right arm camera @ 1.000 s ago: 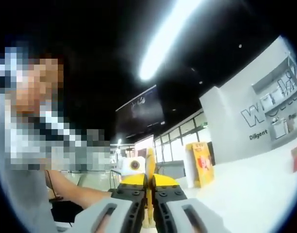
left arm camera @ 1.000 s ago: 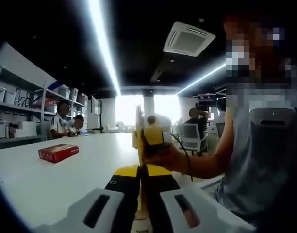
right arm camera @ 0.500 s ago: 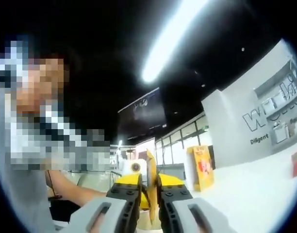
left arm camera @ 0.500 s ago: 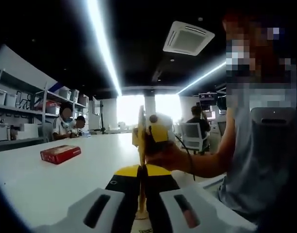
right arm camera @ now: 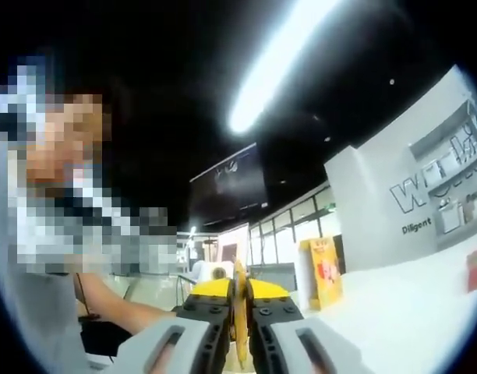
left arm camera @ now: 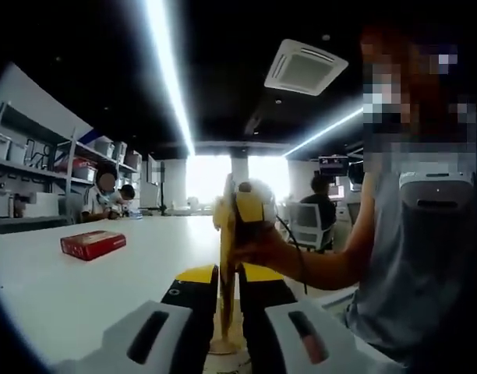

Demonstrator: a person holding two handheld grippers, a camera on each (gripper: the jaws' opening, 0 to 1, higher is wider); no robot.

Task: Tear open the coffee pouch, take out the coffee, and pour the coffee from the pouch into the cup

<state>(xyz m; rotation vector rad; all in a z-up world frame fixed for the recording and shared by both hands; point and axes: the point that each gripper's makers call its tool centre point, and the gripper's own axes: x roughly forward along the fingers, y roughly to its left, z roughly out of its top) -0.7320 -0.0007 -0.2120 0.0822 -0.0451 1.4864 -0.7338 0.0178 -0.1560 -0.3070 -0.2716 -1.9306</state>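
1. The left hand-held gripper (left arm camera: 229, 290) has its 2 jaws clamped on a yellow coffee pouch (left arm camera: 225, 257), seen edge-on, long axis upright between the jaws.
2. The right hand-held gripper (right arm camera: 239, 305) pinches the same pouch from the opposite side; there too it stands as a thin vertical yellow strip.
3. The left gripper view shows the person's hand (left arm camera: 258, 248) on the other hand-held gripper, a white bench (left arm camera: 83, 280) and a red box (left arm camera: 93, 244) lying well apart.
4. The right gripper view shows a yellow carton (right arm camera: 326, 271), probably standing on the bench.
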